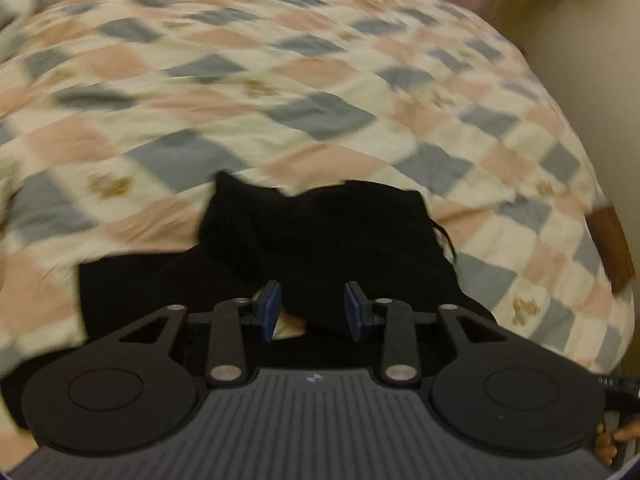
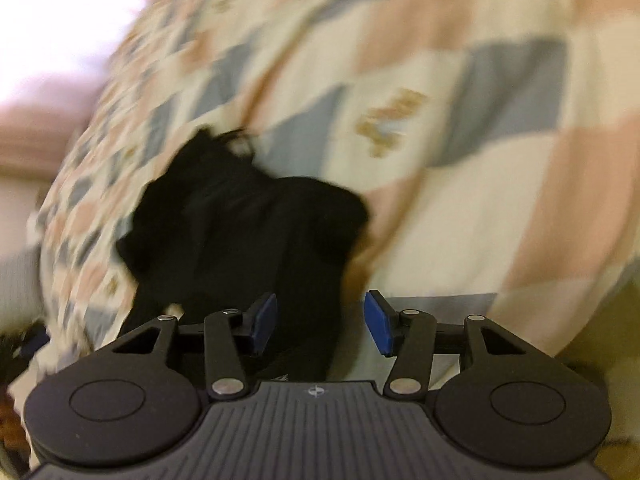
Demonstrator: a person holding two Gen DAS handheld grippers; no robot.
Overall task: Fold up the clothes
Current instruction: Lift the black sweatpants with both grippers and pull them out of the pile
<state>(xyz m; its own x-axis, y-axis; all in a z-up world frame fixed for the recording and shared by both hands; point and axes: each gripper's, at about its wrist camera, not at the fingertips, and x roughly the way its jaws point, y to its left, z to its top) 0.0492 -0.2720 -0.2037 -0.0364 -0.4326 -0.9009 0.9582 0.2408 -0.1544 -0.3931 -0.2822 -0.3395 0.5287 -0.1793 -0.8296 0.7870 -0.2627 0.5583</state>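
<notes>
Black garment bunched on the checked quilt, both grippers spread

In the left wrist view the left gripper has its blue-padded fingers spread apart, with nothing pinched between them. The black garment lies crumpled straight ahead of the fingertips and reaches back under and between them; whether the cloth touches the pads cannot be told. A flatter flap of the same cloth runs off to the left of the left finger. The garment rests on a quilt checked in pink, grey-blue and cream, which fills the view beyond the fingers. The picture is blurred.

In the right wrist view the right gripper also has its fingers held wide, gripping nothing. The black garment sits ahead of and around the left finger, a strip of it running down between the two pads; the right pad stands clear of it, over the quilt. This view is heavily smeared, so folds and edges cannot be made out
</notes>
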